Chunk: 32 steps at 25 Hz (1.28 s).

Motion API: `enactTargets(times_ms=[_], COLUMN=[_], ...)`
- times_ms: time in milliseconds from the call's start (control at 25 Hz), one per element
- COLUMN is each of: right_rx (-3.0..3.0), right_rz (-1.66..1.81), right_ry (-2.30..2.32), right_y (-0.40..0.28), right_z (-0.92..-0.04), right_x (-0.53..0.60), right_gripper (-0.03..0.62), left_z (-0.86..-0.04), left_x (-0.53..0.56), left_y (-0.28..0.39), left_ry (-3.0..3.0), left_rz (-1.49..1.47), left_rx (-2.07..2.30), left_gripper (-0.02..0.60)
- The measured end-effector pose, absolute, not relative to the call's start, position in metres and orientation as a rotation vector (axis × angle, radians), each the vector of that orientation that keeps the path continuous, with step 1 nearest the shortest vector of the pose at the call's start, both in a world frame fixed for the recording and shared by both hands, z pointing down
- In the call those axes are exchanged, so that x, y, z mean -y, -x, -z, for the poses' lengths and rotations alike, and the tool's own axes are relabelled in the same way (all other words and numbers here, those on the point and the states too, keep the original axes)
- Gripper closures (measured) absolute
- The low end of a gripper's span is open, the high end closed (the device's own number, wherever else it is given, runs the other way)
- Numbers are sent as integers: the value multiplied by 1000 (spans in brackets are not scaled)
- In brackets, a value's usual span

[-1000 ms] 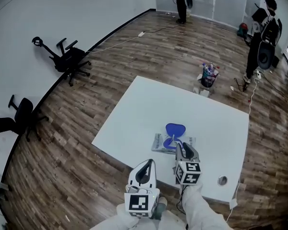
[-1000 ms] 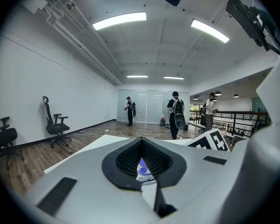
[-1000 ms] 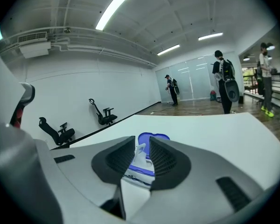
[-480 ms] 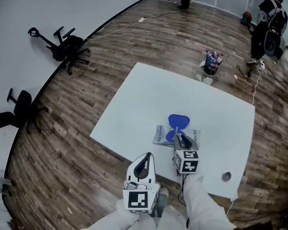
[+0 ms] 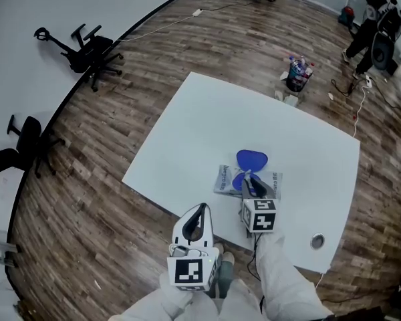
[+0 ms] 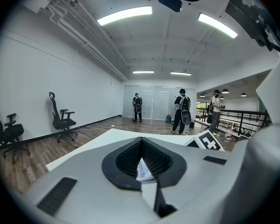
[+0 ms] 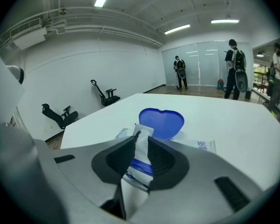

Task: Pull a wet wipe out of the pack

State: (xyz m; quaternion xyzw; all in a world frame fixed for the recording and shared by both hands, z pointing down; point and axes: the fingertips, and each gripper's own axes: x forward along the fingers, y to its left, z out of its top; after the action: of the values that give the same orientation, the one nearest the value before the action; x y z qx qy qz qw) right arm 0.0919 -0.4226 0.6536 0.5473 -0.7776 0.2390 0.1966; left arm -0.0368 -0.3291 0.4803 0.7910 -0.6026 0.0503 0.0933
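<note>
The wet wipe pack [image 5: 223,179] lies flat on the white table [image 5: 207,126], its blue lid [image 5: 252,159] flipped open away from me. My right gripper [image 5: 248,179] sits over the pack's opening. In the right gripper view the right gripper [image 7: 140,148] is shut on a white wet wipe [image 7: 141,143] that stands up out of the pack [image 7: 203,145], in front of the blue lid [image 7: 161,121]. My left gripper [image 5: 200,211] hangs off the table's near edge, close to my body, shut and holding nothing. Past the left gripper [image 6: 141,164] a sliver of the pack [image 6: 141,170] shows.
A round grommet [image 5: 317,241] sits in the table near its right corner. A bucket of bottles [image 5: 297,75] stands on the wood floor beyond the table. Two office chairs [image 5: 87,49] [image 5: 27,142] are at the left wall. People [image 5: 381,25] stand far back right.
My right gripper has stayed over the pack's opening, shut on the wipe. The left gripper has stayed low near my body. The head view has shifted a little.
</note>
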Motion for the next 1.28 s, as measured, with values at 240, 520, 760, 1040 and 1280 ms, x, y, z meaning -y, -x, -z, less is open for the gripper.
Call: enactTargets(times_ms=[240,520,760,1040,1280], right_rx=[2150,2123,2086,2077,2090], right_rz=[-694,-738,-716,-711,-693], right_ry=[-1511,-1491,-1505,-1516,-1526], right_y=[-90,-93,-95,-96,-97], right_z=[-661,-671,-674,-675,-670], right_x=[421,420,418,421,420], right_gripper=[514,517,574,576,582], left_z=[-481,-489,-491,-492,-493], left_x=[334,336,334,337,335], left_y=[43,42,43,47,49], left_ry=[-2325,-2333,-2320,-2311,-2307], left_rz=[-141,-119,-123,-124,-127], left_rx=[1810,1794,1794,1801,1801], left_gripper=[581,581,581,581,581])
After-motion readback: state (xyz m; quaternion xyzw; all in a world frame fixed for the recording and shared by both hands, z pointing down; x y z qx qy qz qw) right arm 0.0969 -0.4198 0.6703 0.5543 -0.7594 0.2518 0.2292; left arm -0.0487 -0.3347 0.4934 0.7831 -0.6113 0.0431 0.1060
